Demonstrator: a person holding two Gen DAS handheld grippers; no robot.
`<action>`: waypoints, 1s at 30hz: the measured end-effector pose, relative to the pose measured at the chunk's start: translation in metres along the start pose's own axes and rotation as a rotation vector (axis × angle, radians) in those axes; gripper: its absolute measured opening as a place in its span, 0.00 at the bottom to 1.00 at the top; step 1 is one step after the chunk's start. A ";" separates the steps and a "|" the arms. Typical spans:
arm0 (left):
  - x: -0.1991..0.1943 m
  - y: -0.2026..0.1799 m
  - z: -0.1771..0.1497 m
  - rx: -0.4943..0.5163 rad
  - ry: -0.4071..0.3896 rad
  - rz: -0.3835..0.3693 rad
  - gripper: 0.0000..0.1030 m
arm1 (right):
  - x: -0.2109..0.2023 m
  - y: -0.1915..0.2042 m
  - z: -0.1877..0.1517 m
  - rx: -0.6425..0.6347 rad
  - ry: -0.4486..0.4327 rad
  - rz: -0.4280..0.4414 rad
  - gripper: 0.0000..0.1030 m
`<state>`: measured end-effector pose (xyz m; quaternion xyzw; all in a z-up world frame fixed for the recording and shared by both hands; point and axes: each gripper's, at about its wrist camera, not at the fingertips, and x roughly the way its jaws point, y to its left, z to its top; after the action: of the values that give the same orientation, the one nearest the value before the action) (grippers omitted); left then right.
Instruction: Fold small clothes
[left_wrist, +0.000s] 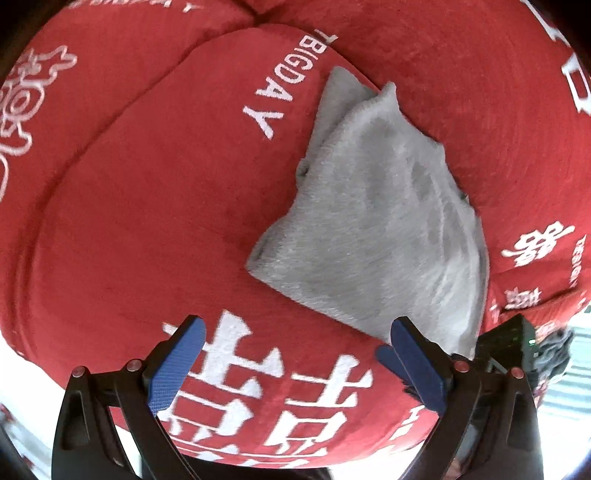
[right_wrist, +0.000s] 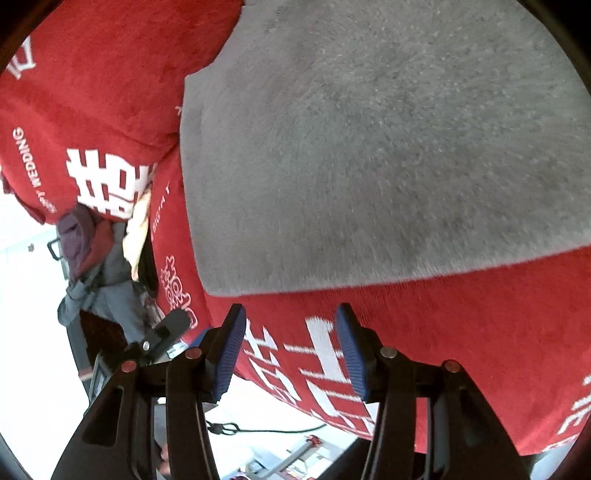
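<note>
A grey fleecy garment (left_wrist: 380, 218) lies folded on a red sofa cushion (left_wrist: 155, 206) printed with white characters. In the left wrist view it sits ahead and to the right of my left gripper (left_wrist: 299, 332), which is open and empty just above the cushion's front. In the right wrist view the same grey garment (right_wrist: 376, 147) fills the upper part of the view. My right gripper (right_wrist: 291, 317) is open and empty, just short of the garment's near edge.
Red sofa back cushions (left_wrist: 461, 74) rise behind the garment. A pile of dark clothes (right_wrist: 96, 266) hangs at the sofa's left end. A black device (left_wrist: 509, 339) sits at the right. The pale floor (right_wrist: 29, 332) with a cable lies below.
</note>
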<state>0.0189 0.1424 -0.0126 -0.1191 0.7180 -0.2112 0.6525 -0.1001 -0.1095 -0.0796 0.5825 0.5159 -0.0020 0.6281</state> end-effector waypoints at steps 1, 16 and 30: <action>0.002 0.000 0.000 -0.016 0.002 -0.014 0.98 | 0.002 0.000 0.002 0.010 -0.004 0.017 0.53; 0.018 0.005 0.007 -0.118 0.034 -0.148 0.98 | 0.027 -0.040 0.006 0.353 -0.060 0.345 0.11; 0.040 -0.023 0.029 -0.207 -0.071 -0.220 0.98 | -0.015 -0.001 0.016 0.112 -0.053 0.342 0.09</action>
<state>0.0399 0.0998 -0.0394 -0.2710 0.6950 -0.2021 0.6346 -0.0974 -0.1302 -0.0744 0.6955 0.3919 0.0608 0.5991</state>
